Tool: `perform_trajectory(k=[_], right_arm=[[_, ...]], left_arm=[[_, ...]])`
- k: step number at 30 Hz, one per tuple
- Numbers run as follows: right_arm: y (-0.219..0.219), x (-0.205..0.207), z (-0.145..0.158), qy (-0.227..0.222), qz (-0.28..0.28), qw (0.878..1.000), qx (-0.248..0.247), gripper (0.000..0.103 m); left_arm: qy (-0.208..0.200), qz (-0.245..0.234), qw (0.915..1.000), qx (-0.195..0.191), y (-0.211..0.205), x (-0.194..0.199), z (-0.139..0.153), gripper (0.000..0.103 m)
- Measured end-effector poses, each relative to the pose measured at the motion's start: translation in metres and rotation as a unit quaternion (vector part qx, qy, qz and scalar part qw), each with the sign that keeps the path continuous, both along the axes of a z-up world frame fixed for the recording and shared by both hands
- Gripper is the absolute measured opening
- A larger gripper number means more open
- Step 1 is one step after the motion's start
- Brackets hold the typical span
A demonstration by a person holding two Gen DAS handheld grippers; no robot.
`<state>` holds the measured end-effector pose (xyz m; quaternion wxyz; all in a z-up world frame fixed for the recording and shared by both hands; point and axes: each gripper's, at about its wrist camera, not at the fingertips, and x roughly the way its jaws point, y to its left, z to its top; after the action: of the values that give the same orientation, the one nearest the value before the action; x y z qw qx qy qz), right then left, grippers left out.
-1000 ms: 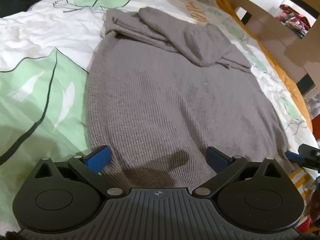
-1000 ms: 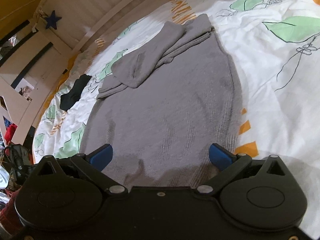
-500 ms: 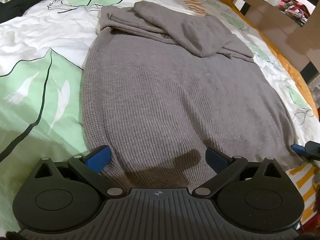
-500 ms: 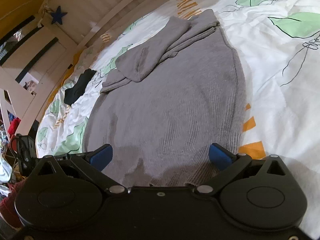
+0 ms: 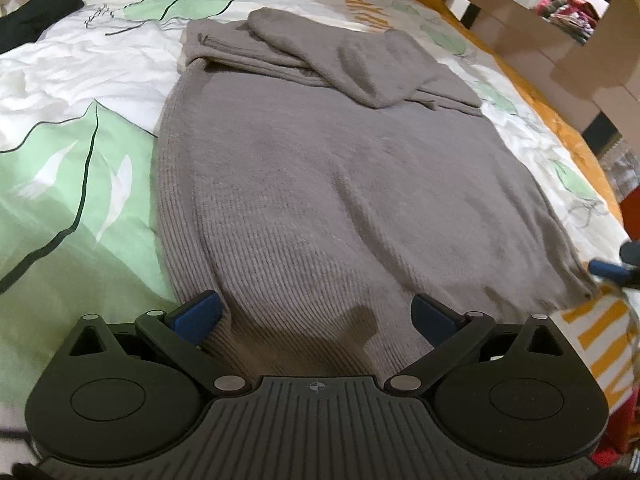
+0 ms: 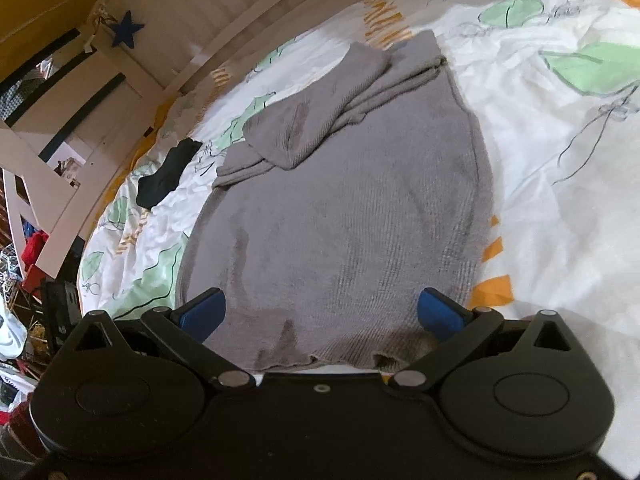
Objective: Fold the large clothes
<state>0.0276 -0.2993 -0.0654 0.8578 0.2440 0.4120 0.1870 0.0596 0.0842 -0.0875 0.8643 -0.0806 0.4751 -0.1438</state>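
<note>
My left gripper (image 5: 316, 312) sits spread wide over the near hem of the grey sweater (image 5: 328, 184), blue pads either side of the knit, nothing pinched. My right gripper (image 6: 322, 310) is likewise spread, over the same hem toward the sweater's other corner. The sweater lies flat on the leaf-print duvet (image 5: 72, 184), sleeves (image 6: 316, 120) folded across its far end. Beyond the sweater's far left corner, a dark garment (image 6: 166, 174). Past that, a white bed rail (image 6: 208, 24).
</note>
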Motion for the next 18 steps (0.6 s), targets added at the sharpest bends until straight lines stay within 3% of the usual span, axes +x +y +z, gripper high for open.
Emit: perform_trajectory(k=[6,9,13,18], right_arm=[[-0.014,-0.003,0.020,-0.012,-0.029,0.997,-0.067,0.103],[-0.023,0.005,0.015,0.013,-0.035,0.996,-0.077,0.103],[-0.027,0.015,0.006,0.041,-0.025,0.997,-0.063,0.103],[-0.023,0.026,-0.005,0.061,0.002,0.997,-0.046,0.103]], left_arm=[[-0.040,0.030,0.9986,0.013,0.011,-0.020,0.021,0.103],[-0.017,0.032,0.9993,0.014,0.020,-0.015,0.017,0.102],[0.021,-0.022,0.9979,0.058,0.006,0.002,0.006,0.102],[0.065,-0.043,0.9960,0.042,0.004,0.026,-0.011,0.101]])
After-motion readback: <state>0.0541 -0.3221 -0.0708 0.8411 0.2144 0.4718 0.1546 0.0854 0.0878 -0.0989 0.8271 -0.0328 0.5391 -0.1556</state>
